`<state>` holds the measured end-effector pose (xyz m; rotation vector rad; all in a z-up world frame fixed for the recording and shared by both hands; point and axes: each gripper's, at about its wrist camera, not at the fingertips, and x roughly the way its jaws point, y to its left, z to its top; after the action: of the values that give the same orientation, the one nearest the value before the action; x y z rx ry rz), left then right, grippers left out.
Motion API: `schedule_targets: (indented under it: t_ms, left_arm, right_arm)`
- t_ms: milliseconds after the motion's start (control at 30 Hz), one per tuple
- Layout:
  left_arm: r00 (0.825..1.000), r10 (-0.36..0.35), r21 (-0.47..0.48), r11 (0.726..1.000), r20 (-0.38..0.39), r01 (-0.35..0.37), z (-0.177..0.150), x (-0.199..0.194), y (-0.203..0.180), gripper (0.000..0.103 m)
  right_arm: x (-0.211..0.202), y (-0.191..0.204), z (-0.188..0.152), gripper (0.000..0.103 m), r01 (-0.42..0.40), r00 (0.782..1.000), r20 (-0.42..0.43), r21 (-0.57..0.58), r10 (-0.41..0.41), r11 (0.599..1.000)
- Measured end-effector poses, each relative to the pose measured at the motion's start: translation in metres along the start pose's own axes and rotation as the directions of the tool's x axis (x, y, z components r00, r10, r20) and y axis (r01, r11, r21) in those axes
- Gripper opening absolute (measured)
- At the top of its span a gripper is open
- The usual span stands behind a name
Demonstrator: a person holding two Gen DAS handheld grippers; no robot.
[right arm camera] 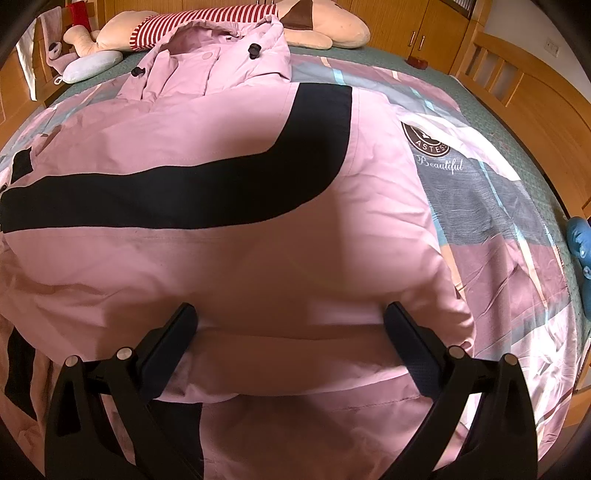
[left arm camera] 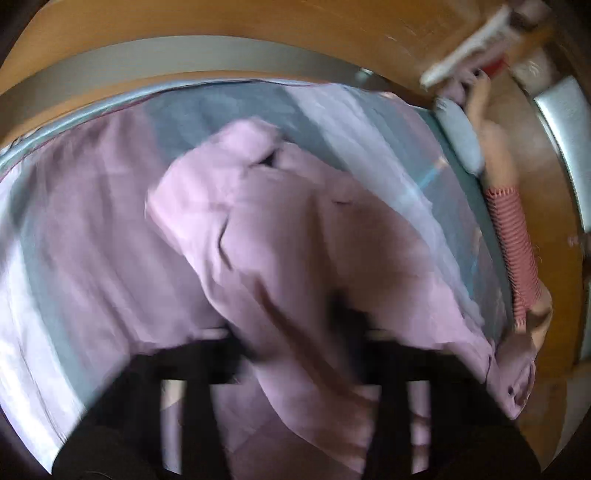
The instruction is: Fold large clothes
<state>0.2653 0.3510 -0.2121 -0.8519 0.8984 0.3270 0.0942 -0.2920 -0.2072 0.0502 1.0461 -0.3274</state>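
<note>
A large pink padded jacket [right arm camera: 236, 258] with a curved black stripe [right arm camera: 221, 192] lies spread on the bed, hood [right arm camera: 221, 55] at the far end. My right gripper [right arm camera: 290, 325] is open, its fingers resting on the jacket's puffy lower part, nothing between them. In the blurred left wrist view, a long pink part of the jacket [left arm camera: 280, 236] runs up from my left gripper [left arm camera: 314, 328], which seems shut on that cloth; the fingers are mostly hidden by cloth and blur.
The bed has a pink, grey and blue patterned cover [right arm camera: 498, 229]. A plush toy in a red striped shirt [right arm camera: 207, 22] and a small grey pillow [right arm camera: 90, 64] lie at the head. A wooden bed frame [right arm camera: 517, 92] and a blue object [right arm camera: 580, 236] are on the right.
</note>
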Motion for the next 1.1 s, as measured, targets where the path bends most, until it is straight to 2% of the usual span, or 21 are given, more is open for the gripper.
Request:
schedule_targets:
  t_ms: [133, 233, 367, 400, 467, 533, 567, 600, 633, 700, 733, 767, 800, 867, 900, 933, 967, 1000, 1033, 1067, 1100]
  left_arm:
    - [0.996, -0.028, 0.036, 0.999, 0.086, 0.025, -0.009, -0.032, -0.026, 0.007]
    - [0.980, -0.141, 0.179, 0.977, 0.140, 0.115, -0.030, -0.069, -0.074, 0.007]
    - [0.958, -0.266, 0.437, 0.878, 0.105, 0.196, -0.106, -0.115, -0.157, 0.007]
    - [0.953, -0.295, 0.540, 0.814, 0.066, 0.214, -0.145, -0.126, -0.183, 0.007]
    - [0.946, -0.323, 0.654, 0.714, -0.010, 0.250, -0.198, -0.134, -0.208, 0.007]
    - [0.940, -0.312, 0.780, 0.551, -0.136, 0.296, -0.271, -0.131, -0.236, 0.008]
    - [0.937, -0.297, 0.813, 0.491, -0.182, 0.314, -0.295, -0.128, -0.242, 0.008]
    - [0.932, -0.258, 0.852, 0.397, -0.253, 0.341, -0.330, -0.124, -0.249, 0.011]
    - [0.929, -0.223, 0.871, 0.339, -0.294, 0.357, -0.351, -0.120, -0.252, 0.012]
    - [0.924, -0.142, 0.893, 0.241, -0.355, 0.380, -0.389, -0.115, -0.254, 0.015]
    - [0.930, -0.124, 0.906, 0.214, -0.345, 0.365, -0.399, -0.114, -0.253, 0.017]
    - [0.940, -0.116, 0.923, 0.185, -0.321, 0.338, -0.405, -0.115, -0.252, 0.017]
    - [0.949, -0.118, 0.939, 0.148, -0.294, 0.309, -0.410, -0.118, -0.253, 0.020]
    - [0.939, -0.152, 0.934, 0.136, -0.309, 0.330, -0.407, -0.126, -0.254, 0.030]
    - [0.916, -0.176, 0.909, 0.152, -0.360, 0.387, -0.398, -0.128, -0.255, 0.044]
    - [0.894, -0.194, 0.885, 0.167, -0.404, 0.435, -0.392, -0.128, -0.255, 0.067]
    - [0.864, -0.221, 0.849, 0.192, -0.452, 0.493, -0.385, -0.128, -0.255, 0.080]
    - [0.860, -0.240, 0.839, 0.217, -0.450, 0.500, -0.384, -0.128, -0.256, 0.090]
    - [0.861, -0.241, 0.835, 0.231, -0.449, 0.500, -0.383, -0.127, -0.256, 0.090]
    - [0.857, -0.221, 0.825, 0.242, -0.465, 0.510, -0.382, -0.121, -0.257, 0.090]
    - [0.852, -0.207, 0.815, 0.251, -0.482, 0.522, -0.382, -0.117, -0.257, 0.088]
  right_arm:
    - [0.001, 0.001, 0.002, 0.102, 0.004, 1.000, -0.004, 0.005, -0.004, 1.000]
    - [0.000, -0.001, 0.005, 0.102, 0.000, 1.000, -0.012, 0.030, 0.001, 1.000]
    - [-0.020, -0.013, 0.009, 0.102, -0.040, 0.996, 0.081, 0.144, 0.029, 0.989]
    - [-0.026, -0.016, 0.009, 0.102, -0.056, 0.993, 0.112, 0.167, 0.037, 0.984]
    - [-0.037, -0.021, 0.009, 0.102, -0.095, 0.985, 0.164, 0.203, 0.062, 0.975]
    - [-0.048, -0.028, 0.007, 0.102, -0.166, 0.968, 0.224, 0.238, 0.113, 0.957]
    - [-0.051, -0.031, 0.006, 0.102, -0.201, 0.960, 0.243, 0.249, 0.139, 0.948]
    - [-0.053, -0.035, 0.006, 0.102, -0.250, 0.948, 0.260, 0.265, 0.181, 0.931]
    - [-0.053, -0.038, 0.007, 0.102, -0.295, 0.938, 0.268, 0.282, 0.220, 0.913]
    - [-0.047, -0.048, 0.006, 0.102, -0.393, 0.912, 0.261, 0.338, 0.316, 0.855]
    - [-0.042, -0.052, 0.006, 0.102, -0.441, 0.895, 0.249, 0.368, 0.370, 0.819]
    - [-0.036, -0.055, 0.006, 0.102, -0.496, 0.868, 0.238, 0.398, 0.435, 0.772]
    - [-0.028, -0.057, 0.004, 0.102, -0.574, 0.816, 0.231, 0.439, 0.530, 0.691]
    - [-0.019, -0.057, 0.001, 0.102, -0.657, 0.731, 0.231, 0.492, 0.642, 0.571]
    - [-0.016, -0.054, 0.001, 0.102, -0.698, 0.678, 0.237, 0.507, 0.696, 0.507]
    - [-0.016, -0.051, 0.001, 0.102, -0.727, 0.637, 0.243, 0.506, 0.732, 0.464]
    - [-0.017, -0.047, 0.001, 0.102, -0.754, 0.597, 0.249, 0.498, 0.763, 0.428]
    - [-0.020, -0.040, 0.002, 0.102, -0.783, 0.553, 0.252, 0.482, 0.794, 0.393]
    - [-0.023, -0.036, 0.003, 0.102, -0.811, 0.511, 0.263, 0.462, 0.818, 0.358]
    - [-0.027, -0.035, 0.003, 0.102, -0.827, 0.486, 0.273, 0.450, 0.830, 0.337]
    - [-0.032, -0.034, 0.003, 0.102, -0.834, 0.479, 0.289, 0.444, 0.829, 0.327]
